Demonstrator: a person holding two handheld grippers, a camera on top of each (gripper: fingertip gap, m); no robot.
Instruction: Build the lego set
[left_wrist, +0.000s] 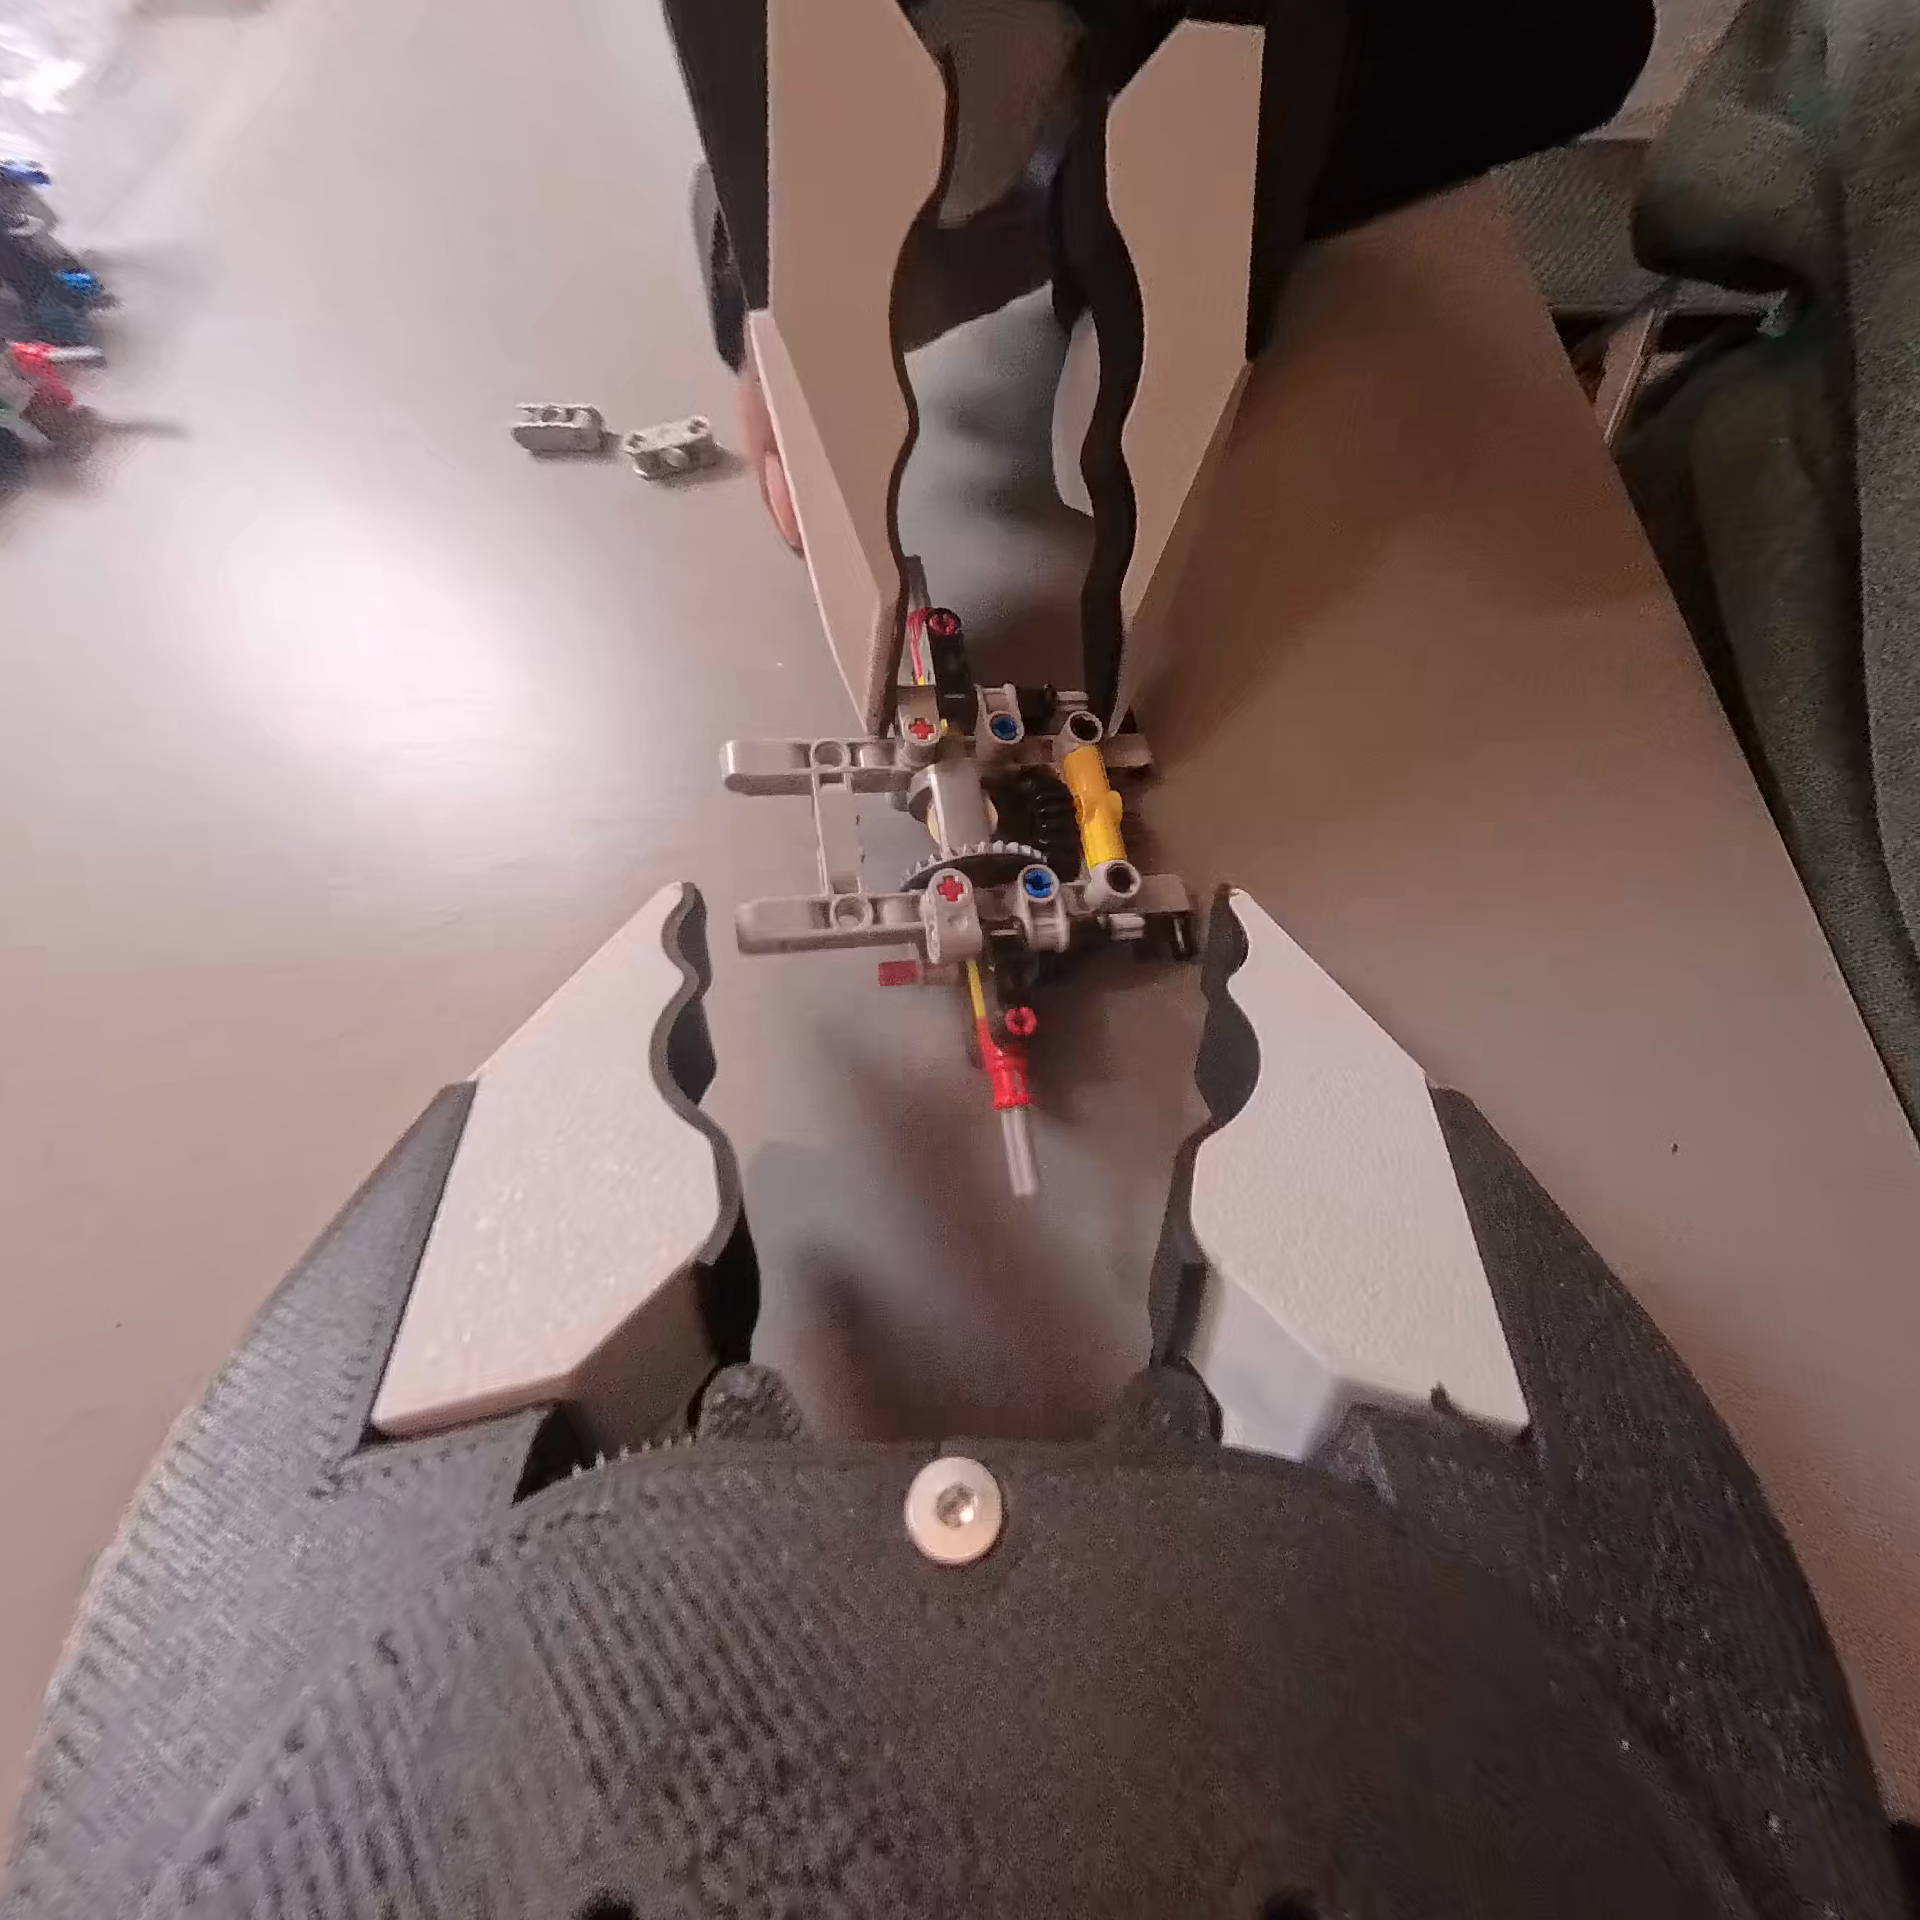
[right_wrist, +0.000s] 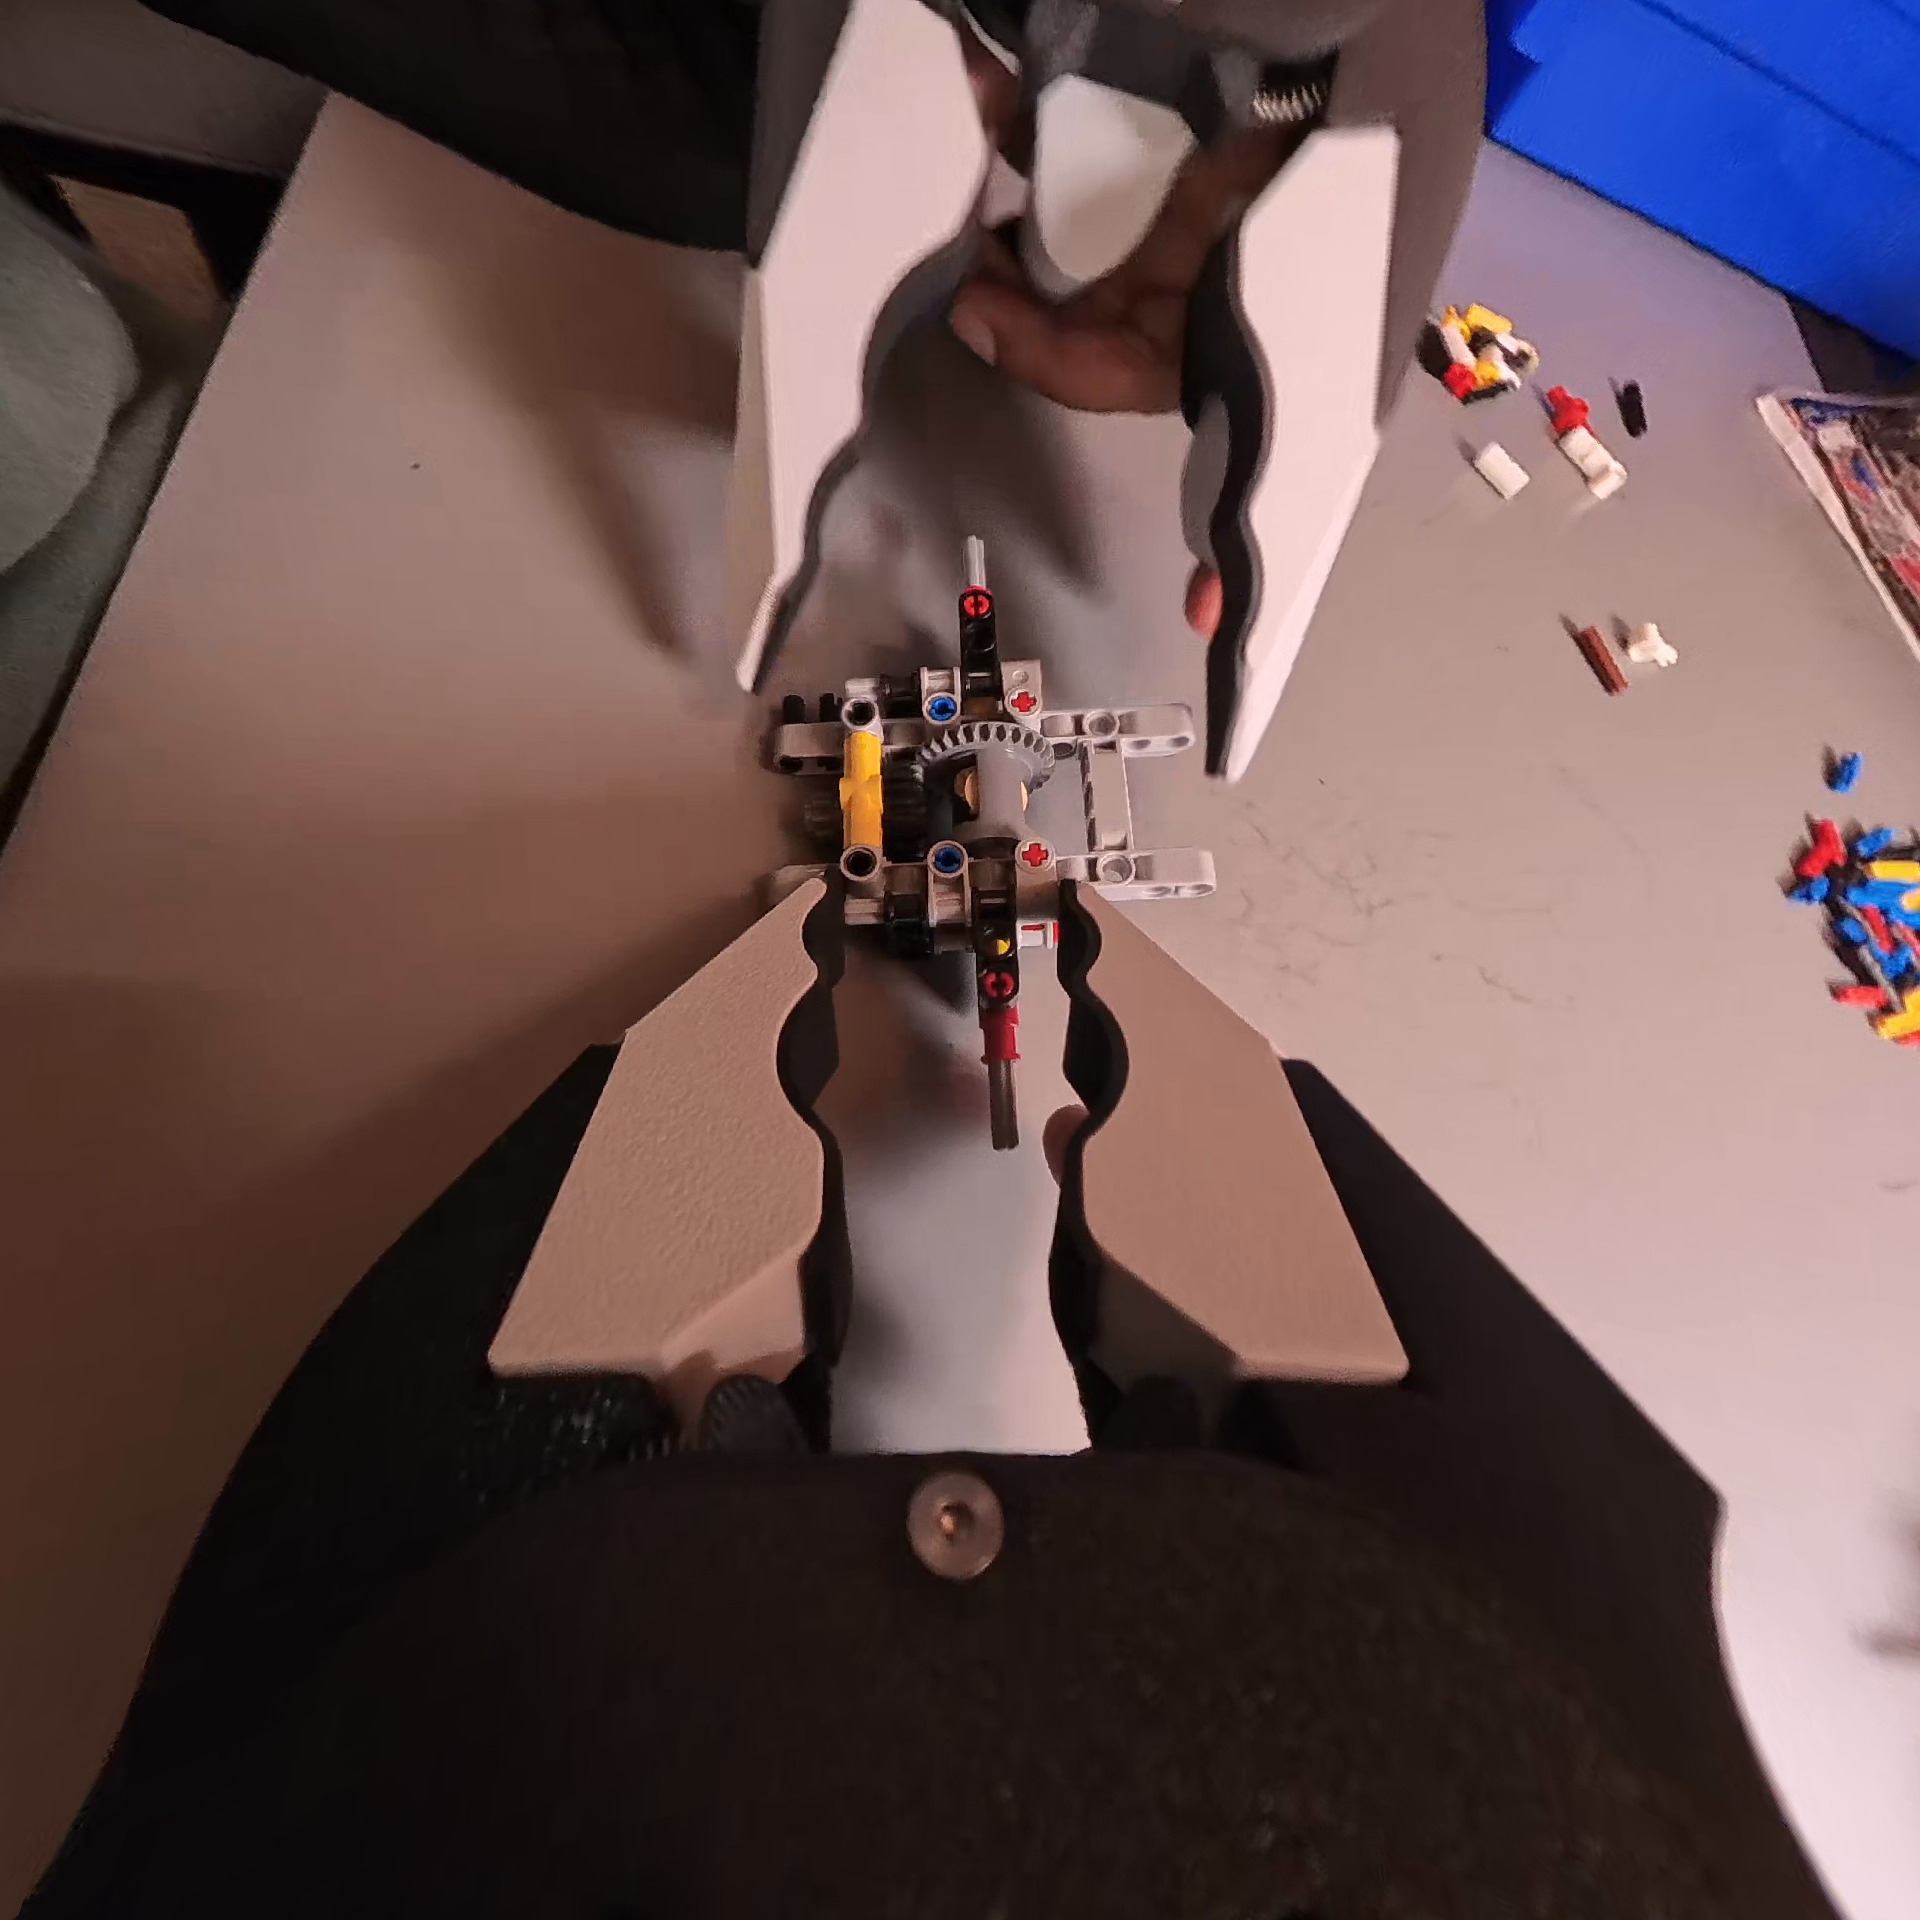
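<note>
A small building-brick gear assembly (left_wrist: 956, 800) lies on the table, with grey beams, black gears, a yellow connector and a red-tipped axle. It also shows in the right wrist view (right_wrist: 997, 779). My left gripper (left_wrist: 958, 899) is open wide. Its fingertips (left_wrist: 686, 904) stand on either side of the assembly's near end without touching it. My right gripper (right_wrist: 945, 891) is shut on the opposite end of the assembly, with both pads against its sides. The right gripper (left_wrist: 997, 717) shows from the far side in the left wrist view. The left gripper (right_wrist: 992, 722) shows blurred in the right wrist view.
Two loose grey pieces (left_wrist: 561, 428) lie to the left. A pile of coloured pieces (right_wrist: 1860, 925), a few small parts (right_wrist: 1475, 353), a printed booklet (right_wrist: 1860, 488) and a blue bin (right_wrist: 1714, 135) are at the right. The table edge (left_wrist: 1662, 623) borders a green seat (left_wrist: 1787, 520). My left and right fingertips are right by each other.
</note>
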